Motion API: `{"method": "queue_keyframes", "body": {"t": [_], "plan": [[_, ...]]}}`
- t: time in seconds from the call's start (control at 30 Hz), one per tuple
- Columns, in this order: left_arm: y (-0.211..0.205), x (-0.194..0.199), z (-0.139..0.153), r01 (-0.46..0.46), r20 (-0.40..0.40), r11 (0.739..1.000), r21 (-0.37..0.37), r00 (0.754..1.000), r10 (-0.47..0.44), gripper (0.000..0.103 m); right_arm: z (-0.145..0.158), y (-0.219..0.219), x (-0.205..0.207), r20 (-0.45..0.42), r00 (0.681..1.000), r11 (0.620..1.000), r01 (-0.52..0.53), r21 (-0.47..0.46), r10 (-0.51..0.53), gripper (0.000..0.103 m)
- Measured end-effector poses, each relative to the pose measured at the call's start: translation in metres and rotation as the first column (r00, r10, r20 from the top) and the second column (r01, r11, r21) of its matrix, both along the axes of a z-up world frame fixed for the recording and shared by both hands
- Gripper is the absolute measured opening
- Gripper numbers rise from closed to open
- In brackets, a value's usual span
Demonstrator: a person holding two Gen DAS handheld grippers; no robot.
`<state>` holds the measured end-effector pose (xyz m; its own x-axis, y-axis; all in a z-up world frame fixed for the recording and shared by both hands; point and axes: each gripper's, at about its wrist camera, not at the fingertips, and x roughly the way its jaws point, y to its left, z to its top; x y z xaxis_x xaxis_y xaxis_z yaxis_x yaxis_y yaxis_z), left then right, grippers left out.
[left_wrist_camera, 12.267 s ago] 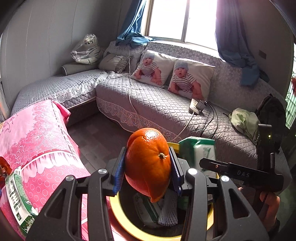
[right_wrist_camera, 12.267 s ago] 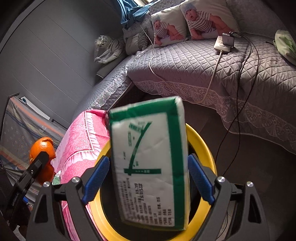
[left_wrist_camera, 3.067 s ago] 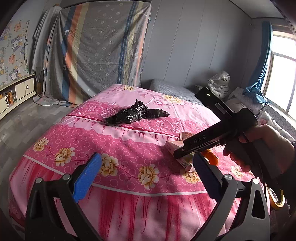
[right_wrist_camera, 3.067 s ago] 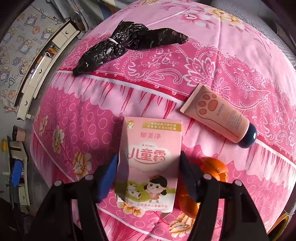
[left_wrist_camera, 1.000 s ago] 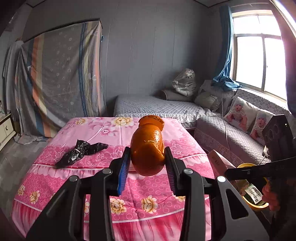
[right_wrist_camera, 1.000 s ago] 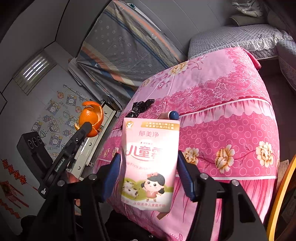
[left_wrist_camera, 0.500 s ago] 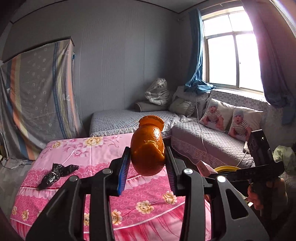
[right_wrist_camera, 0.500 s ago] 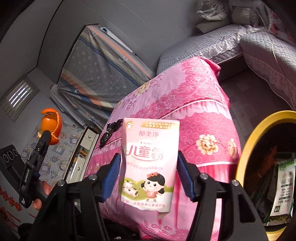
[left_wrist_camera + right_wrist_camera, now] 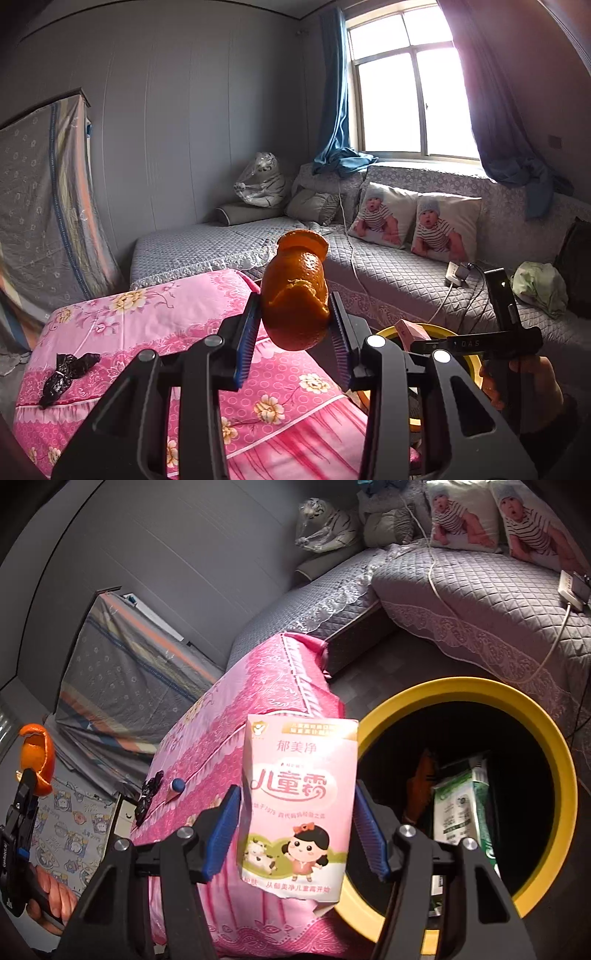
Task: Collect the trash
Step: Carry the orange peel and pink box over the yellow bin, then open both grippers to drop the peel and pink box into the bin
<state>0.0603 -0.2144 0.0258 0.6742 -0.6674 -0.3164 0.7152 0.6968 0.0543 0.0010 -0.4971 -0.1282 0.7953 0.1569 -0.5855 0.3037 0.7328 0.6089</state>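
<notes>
Grey quilted corner sofa (image 9: 399,273) runs under the window, two baby-print cushions (image 9: 417,225) on it. Pink floral bed (image 9: 155,332) in front; black plastic bag (image 9: 66,371) lies on it near the far edge. Yellow-rimmed trash bin (image 9: 554,760) on the floor just beside the bed's corner, a green-and-white carton (image 9: 461,805) already inside. Right tongs (image 9: 297,827) clamp a pink box (image 9: 301,801) with a cartoon girl by its sides, upright, held in the air beside the bin's rim, in front of the bed. Left tongs (image 9: 293,336) closed on orange peel (image 9: 295,291), held up above the bed's edge, clear of the bin.
</notes>
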Motion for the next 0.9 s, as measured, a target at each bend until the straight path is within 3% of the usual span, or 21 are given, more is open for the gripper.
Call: {"method": "queue_keyframes", "body": {"t": [0.1,0.37,0.63,0.73,0.9], "plan": [[-0.011,-0.003,-0.003,0.029,0.003,0.999,0.012,1.0,-0.03,0.035,-0.008,-0.012,-0.007,-0.03,0.997,0.997,0.063,-0.048,-0.065,0.057],[-0.044,-0.005,-0.013,0.097,-0.032,0.995,0.035,0.995,-0.096,0.035,-0.029,-0.032,-0.02,-0.062,0.985,0.986,0.154,-0.066,-0.158,0.057],[-0.075,0.007,-0.033,0.176,-0.133,0.983,0.049,0.977,-0.169,0.035,-0.045,-0.05,-0.021,-0.087,0.972,0.975,0.214,-0.058,-0.219,0.058],[-0.088,0.01,-0.041,0.202,-0.16,0.978,0.057,0.969,-0.191,0.035,-0.048,-0.056,-0.019,-0.094,0.969,0.973,0.223,-0.068,-0.229,0.061],[-0.112,0.011,-0.058,0.228,-0.178,0.968,0.103,0.962,-0.208,0.035,-0.049,-0.067,-0.03,-0.074,0.959,0.962,0.271,-0.04,-0.273,0.076]]}}
